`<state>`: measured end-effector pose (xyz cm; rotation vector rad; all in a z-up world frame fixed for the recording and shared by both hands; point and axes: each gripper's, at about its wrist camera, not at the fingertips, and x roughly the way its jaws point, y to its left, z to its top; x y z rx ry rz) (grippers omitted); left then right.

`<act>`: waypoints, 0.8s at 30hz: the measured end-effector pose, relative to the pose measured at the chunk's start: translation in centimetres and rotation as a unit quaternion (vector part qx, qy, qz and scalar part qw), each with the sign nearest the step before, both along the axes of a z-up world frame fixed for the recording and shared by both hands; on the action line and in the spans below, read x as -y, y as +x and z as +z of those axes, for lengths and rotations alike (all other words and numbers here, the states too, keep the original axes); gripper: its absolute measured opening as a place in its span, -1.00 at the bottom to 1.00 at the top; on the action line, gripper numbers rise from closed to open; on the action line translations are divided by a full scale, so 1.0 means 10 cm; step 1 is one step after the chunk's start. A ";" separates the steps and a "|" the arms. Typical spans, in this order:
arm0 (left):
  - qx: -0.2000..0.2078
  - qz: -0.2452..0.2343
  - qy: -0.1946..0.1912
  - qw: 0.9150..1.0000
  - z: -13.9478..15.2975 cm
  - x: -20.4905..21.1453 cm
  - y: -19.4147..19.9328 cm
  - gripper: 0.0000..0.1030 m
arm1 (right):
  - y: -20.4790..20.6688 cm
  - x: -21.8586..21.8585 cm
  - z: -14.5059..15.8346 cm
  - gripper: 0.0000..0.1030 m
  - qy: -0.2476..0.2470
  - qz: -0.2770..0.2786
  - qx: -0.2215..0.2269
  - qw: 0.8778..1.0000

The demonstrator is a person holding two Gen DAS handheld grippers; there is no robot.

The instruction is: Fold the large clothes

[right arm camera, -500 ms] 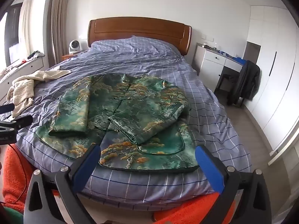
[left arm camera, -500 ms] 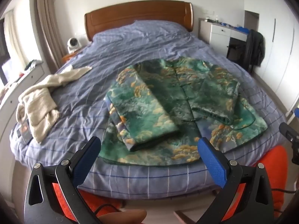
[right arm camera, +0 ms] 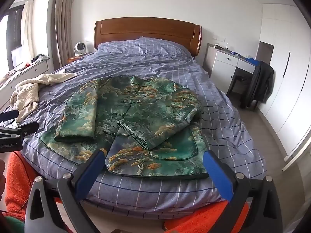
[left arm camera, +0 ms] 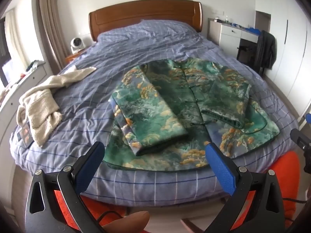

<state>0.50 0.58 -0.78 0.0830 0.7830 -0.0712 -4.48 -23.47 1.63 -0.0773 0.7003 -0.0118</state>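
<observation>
A green jacket (left arm camera: 175,104) with orange and white cloud patterns lies flat, front up, on the blue checked bed (left arm camera: 155,48); in the right wrist view the jacket (right arm camera: 132,116) spans the near half of the bed. Both sleeves are folded inward over the body. My left gripper (left arm camera: 154,155) hovers open above the near bed edge, in front of the jacket's hem, with nothing between its blue fingers (left arm camera: 219,167). My right gripper (right arm camera: 153,163) also stands open in front of the hem's right part, holding nothing.
A cream fleece garment (left arm camera: 40,104) lies crumpled at the bed's left edge. A wooden headboard (left arm camera: 145,17) stands at the back. A white desk (right arm camera: 229,64) and a chair with a dark coat (right arm camera: 258,83) stand right. Orange cloth (right arm camera: 17,182) covers the person's legs below.
Both views have shifted only slightly; the jacket and both open grippers stand as before.
</observation>
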 end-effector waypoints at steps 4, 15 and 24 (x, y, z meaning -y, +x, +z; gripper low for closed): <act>-0.001 -0.003 0.009 1.000 0.00 0.01 -0.01 0.99 | -0.01 -0.02 0.00 0.99 -0.002 0.003 0.004 1.000; -0.009 0.018 0.004 1.000 -0.04 -0.09 0.02 0.99 | 0.01 -0.04 0.03 0.99 -0.002 0.006 0.013 1.000; -0.011 0.013 0.006 1.000 -0.04 -0.10 0.02 0.99 | -0.02 -0.02 0.06 0.99 -0.002 0.002 0.022 1.000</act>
